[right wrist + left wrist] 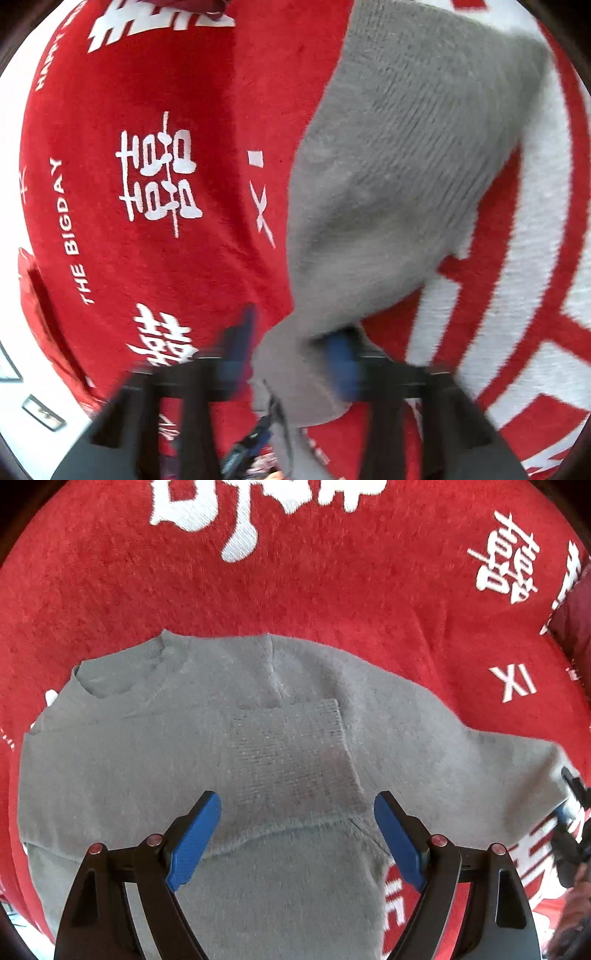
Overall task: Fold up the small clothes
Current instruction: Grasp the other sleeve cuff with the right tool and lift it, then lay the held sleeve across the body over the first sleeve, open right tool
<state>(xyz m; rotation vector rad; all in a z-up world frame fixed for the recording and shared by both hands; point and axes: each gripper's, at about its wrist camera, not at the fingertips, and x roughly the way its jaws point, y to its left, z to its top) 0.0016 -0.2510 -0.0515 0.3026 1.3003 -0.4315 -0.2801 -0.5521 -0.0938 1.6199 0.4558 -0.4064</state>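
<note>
A small grey knit sweater (184, 760) lies on a red blanket, neck opening at upper left, one sleeve folded across its chest with the ribbed cuff (295, 753) in the middle. My left gripper (297, 823) hovers open over the sweater's body, blue pads apart and empty. The other sleeve stretches right to my right gripper (569, 812) at the frame edge. In the right wrist view the grey sleeve (399, 177) runs down between the blue pads of my right gripper (291, 354). The view is blurred, and the pads look closed on the sleeve end.
The red blanket (332, 590) with white characters and lettering covers the whole surface, also in the right wrist view (147, 240). A dark red object (576, 620) sits at the far right edge. A white surface (22, 398) shows at the blanket's lower left.
</note>
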